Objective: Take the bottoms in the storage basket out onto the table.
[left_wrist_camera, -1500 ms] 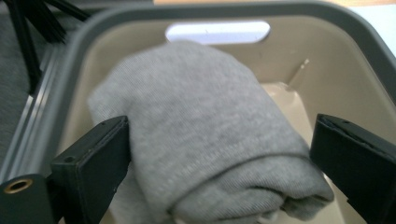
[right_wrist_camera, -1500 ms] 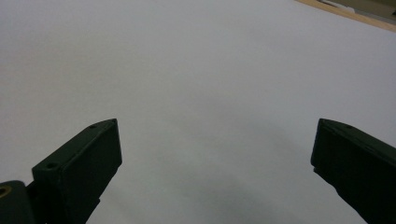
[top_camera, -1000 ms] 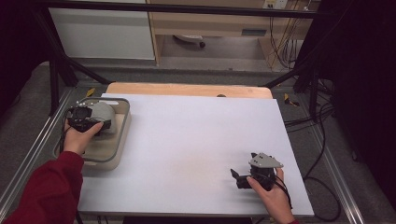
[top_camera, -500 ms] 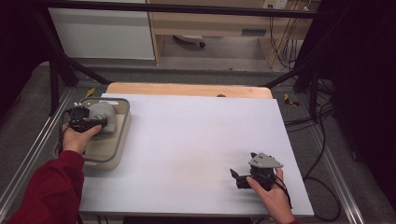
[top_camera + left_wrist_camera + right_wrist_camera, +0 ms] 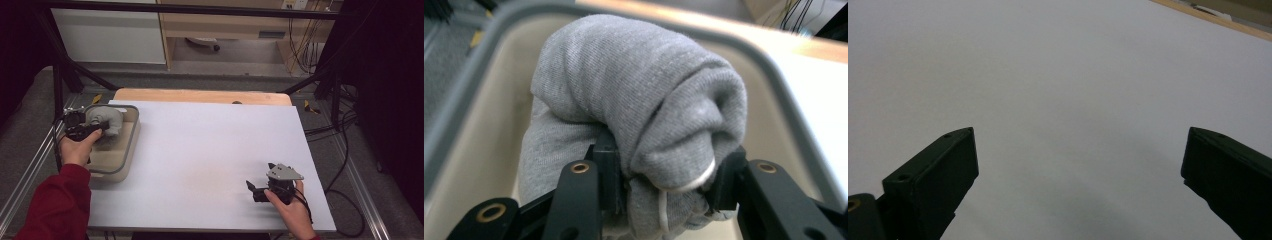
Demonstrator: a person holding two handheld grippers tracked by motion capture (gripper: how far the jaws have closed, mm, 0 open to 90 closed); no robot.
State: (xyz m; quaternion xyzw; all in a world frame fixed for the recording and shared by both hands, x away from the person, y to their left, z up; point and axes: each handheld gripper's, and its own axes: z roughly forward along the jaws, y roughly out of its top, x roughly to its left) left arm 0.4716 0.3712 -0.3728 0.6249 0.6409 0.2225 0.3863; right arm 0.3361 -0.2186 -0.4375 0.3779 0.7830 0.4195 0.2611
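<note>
Your left gripper pinches the rolled grey sock inside the beige bin at the bench's left edge. Your right gripper rests spread, well apart from that bin.

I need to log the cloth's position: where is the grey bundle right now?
In the high view the grey bundle sits at the table's left, inside the beige bin, clamped by the left gripper.

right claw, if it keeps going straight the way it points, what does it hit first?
Nothing soon, as far as I can tell. The right claw is open over the bare white tabletop, with the wooden strip at the far edge. Pointing slightly downward, it would probably meet the tabletop first; depth is unclear.
</note>
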